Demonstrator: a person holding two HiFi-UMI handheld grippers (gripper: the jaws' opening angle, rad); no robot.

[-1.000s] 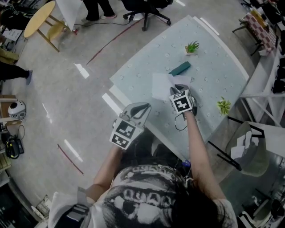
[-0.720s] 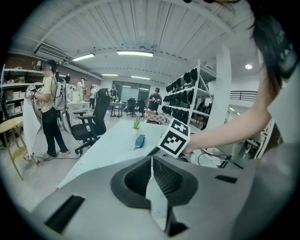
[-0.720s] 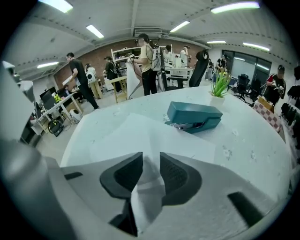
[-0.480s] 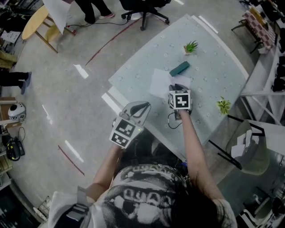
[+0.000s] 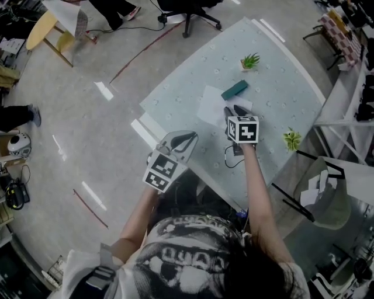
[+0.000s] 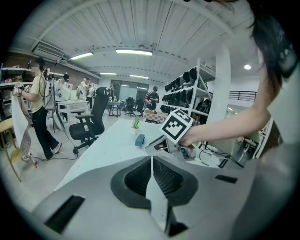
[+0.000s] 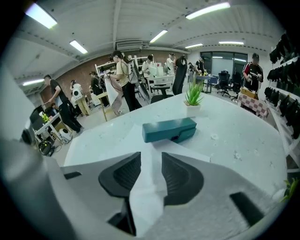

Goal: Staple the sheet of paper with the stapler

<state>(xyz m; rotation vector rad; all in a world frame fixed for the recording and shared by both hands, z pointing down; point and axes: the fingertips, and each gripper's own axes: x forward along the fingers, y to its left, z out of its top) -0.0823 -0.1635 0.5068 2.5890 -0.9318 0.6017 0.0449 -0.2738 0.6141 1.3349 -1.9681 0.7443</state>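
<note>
A teal stapler (image 5: 235,90) (image 7: 168,129) lies on the pale table (image 5: 274,76), resting on the far edge of a white sheet of paper (image 5: 209,106) (image 7: 187,152). My right gripper (image 5: 231,110) (image 7: 151,157) points down at the sheet's near corner, just short of the stapler. Its jaws are opening, with a gap between the pads and the white paper showing in that gap. My left gripper (image 5: 186,138) (image 6: 151,161) hangs off the table's near-left edge, shut and empty. The left gripper view shows the stapler (image 6: 139,140) beyond the right gripper.
One small green plant (image 5: 251,61) stands behind the stapler and another (image 5: 292,139) at the table's right edge. A black cable (image 5: 231,160) trails under my right wrist. An office chair (image 5: 190,11) stands beyond the table's far corner. People stand in the background.
My right gripper has rolled, lifted a little and shifted slightly right over the paper's corner. The left gripper has stayed where it was.
</note>
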